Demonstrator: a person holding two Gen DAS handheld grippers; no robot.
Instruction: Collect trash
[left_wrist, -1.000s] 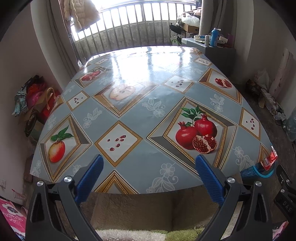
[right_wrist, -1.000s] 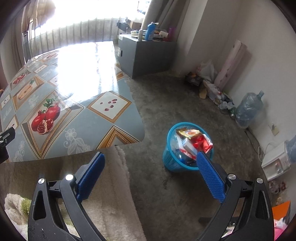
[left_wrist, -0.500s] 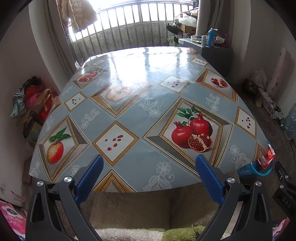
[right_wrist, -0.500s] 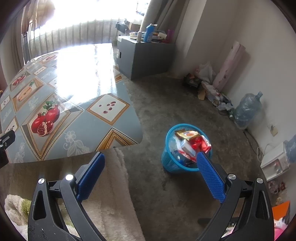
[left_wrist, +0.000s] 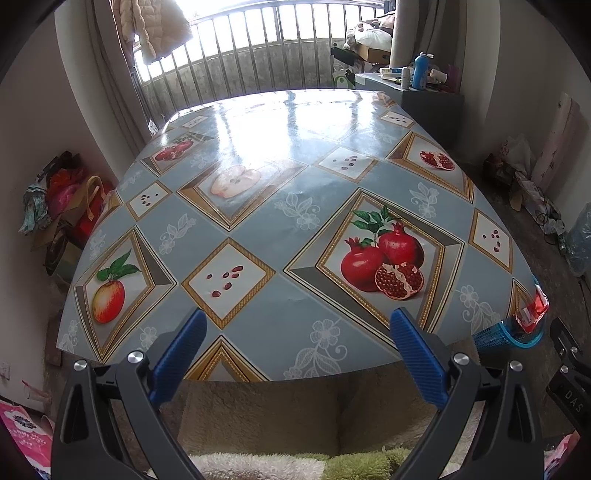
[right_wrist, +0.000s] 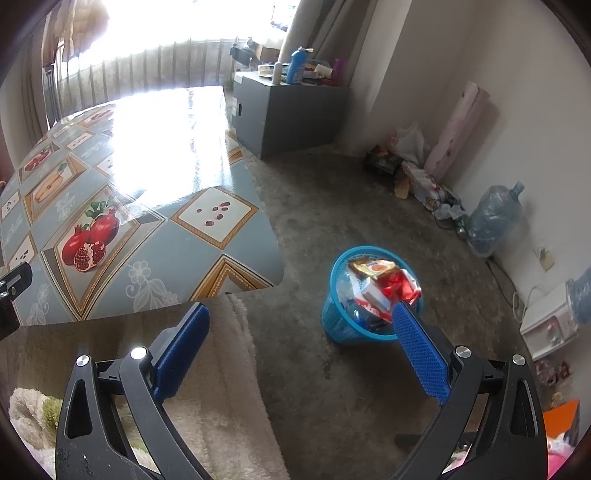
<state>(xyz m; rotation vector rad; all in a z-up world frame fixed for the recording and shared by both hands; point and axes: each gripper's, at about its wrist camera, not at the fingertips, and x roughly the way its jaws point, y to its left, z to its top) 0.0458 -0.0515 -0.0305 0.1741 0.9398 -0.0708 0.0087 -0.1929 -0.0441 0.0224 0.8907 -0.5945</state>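
Observation:
A blue plastic basket (right_wrist: 334, 317) stands on the concrete floor right of the table, filled with wrappers (right_wrist: 384, 284), red, white and orange. My right gripper (right_wrist: 300, 314) hangs open above the floor, its right pad in front of the basket's near rim, nothing between the fingers. In the left wrist view the basket (left_wrist: 495, 334) peeks out past the table's right corner with a red wrapper (left_wrist: 533, 306) on top. My left gripper (left_wrist: 297, 319) is open over the table's near edge, holding nothing. The table (left_wrist: 258, 221) wears a blue fruit-print oilcloth with no loose trash on it.
A fluffy cream rug (right_wrist: 229, 387) lies under the near table edge. A grey cabinet (right_wrist: 291, 110) with bottles stands at the back. Clutter and a large water jug (right_wrist: 495, 218) line the right wall. Bags (left_wrist: 66, 199) are piled at the left wall.
Both grippers have drawn back and up a little; the table and the basket look slightly farther. Both stay open and empty.

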